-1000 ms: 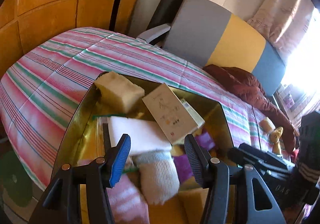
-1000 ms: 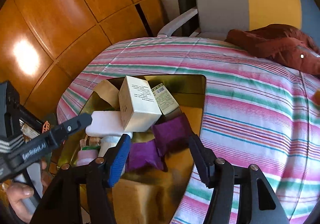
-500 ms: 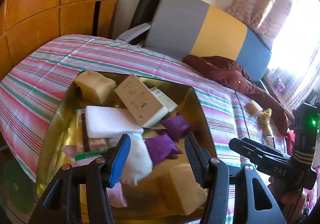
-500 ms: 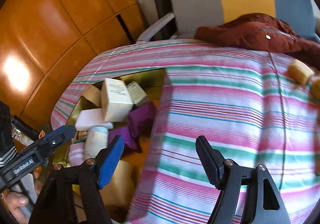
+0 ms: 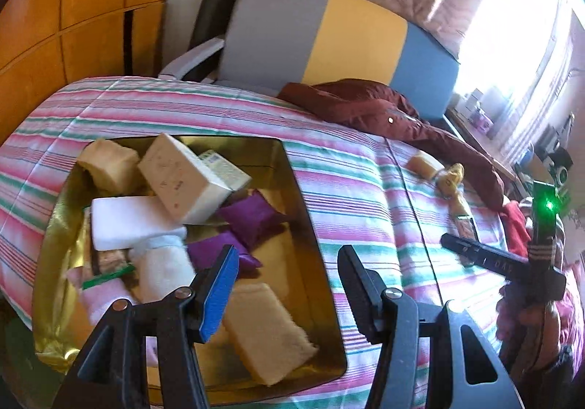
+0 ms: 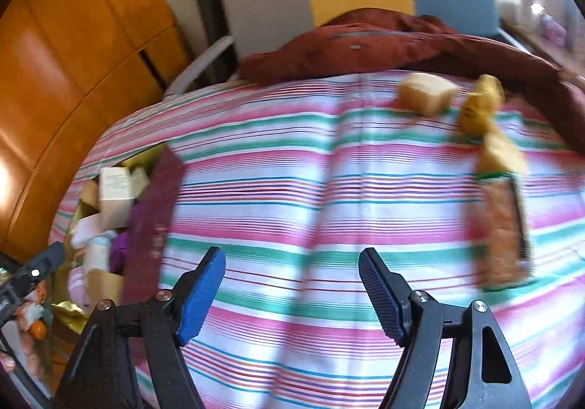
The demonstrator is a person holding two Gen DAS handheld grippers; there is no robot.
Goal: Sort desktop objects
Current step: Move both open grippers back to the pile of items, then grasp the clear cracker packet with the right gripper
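Sponge block upper right on striped cloth, well apart from right gripper, jaws wide, nothing held. Left gripper spread, unladen, low centre above gold tray crowded with boxes, purple pouches.

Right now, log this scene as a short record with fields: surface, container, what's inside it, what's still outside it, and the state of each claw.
surface: striped bedspread
container: gold box, open top, on the bedspread
inside: cream carton, white foam block, purple pouches, yellow sponge, rolled white sock
outside: yellow sponge cube, yellow wrapped packet, brown snack packet, all loose on the bedspread
background: maroon jacket, striped chair
left claw: open, empty, over the box
right claw: open, empty, over bare bedspread
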